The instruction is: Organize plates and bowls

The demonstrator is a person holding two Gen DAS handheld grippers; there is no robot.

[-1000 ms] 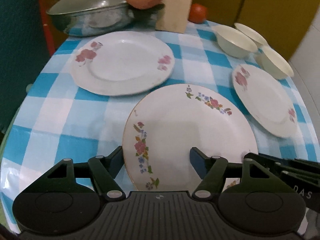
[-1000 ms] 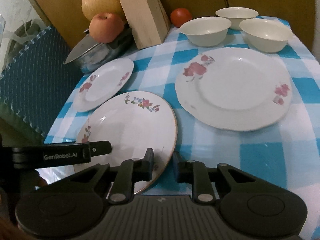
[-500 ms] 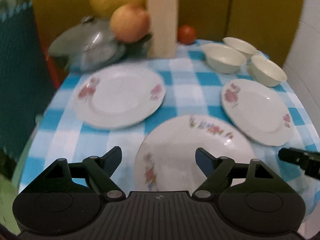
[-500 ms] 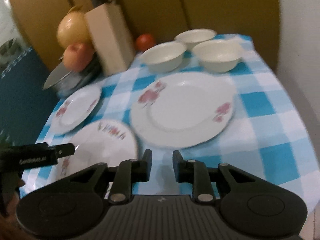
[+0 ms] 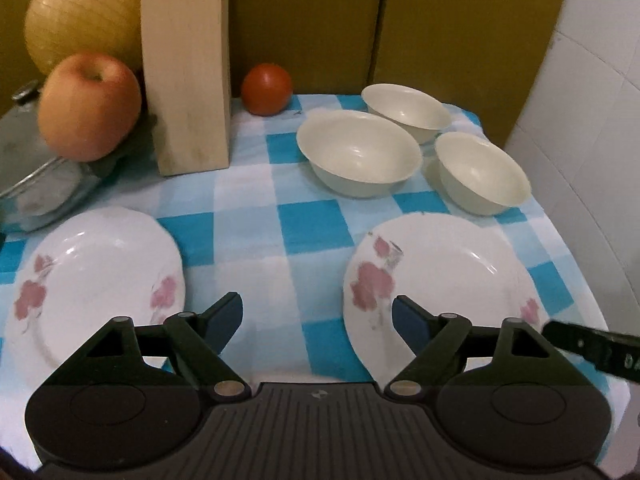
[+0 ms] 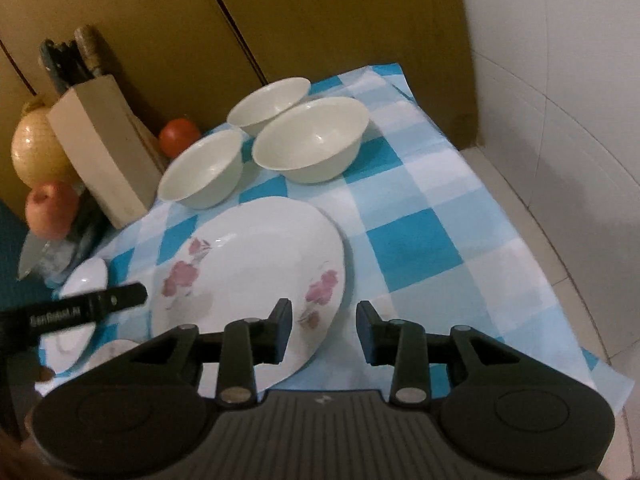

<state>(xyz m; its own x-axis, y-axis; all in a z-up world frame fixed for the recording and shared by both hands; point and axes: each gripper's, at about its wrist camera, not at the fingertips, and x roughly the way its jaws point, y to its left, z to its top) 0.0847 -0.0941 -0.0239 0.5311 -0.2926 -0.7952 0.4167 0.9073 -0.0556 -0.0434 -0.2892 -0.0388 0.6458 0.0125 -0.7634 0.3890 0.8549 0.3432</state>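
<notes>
Left gripper point(image 5: 317, 314): spread wide, nothing between the blue-padded fingers point(image 5: 224, 316), held above the checked cloth point(image 5: 316, 226) in the gap between two plates. Right gripper point(image 6: 324, 328): parted too, empty, left finger over the near rim of the right plate point(image 6: 248, 272), right finger over bare cloth.

Right plate, in the left view point(image 5: 436, 280): white, round, flat on the cloth, pink flower sprays at the left edge and the near right edge. Partly hidden at its near edge by the left gripper's right finger. Left plate point(image 5: 92, 280): same white and pink pattern, near the cloth's left edge, well apart from the right one, near rim covered by the gripper body.

Beyond the right plate, three cream bowls, upright and unstacked: big bowl point(image 5: 358, 152) in the middle of the table, back bowl point(image 5: 406, 110) just behind it, side bowl point(image 5: 482, 172) just to its right, near the right plate's far rim.

Behind, at the far edge: tomato point(image 5: 266, 88) beside a pale wooden knife block point(image 5: 186, 64), dark handles sticking from its top in the right view. Left of the block, an apple point(image 5: 90, 106) resting on a lidded metal pot point(image 5: 36, 176), with a yellow pomelo point(image 5: 82, 12) behind. Pot just beyond the left plate's far rim. Brown cabinet doors point(image 5: 360, 20) at the back, white tiled wall point(image 5: 596, 100) on the right.
</notes>
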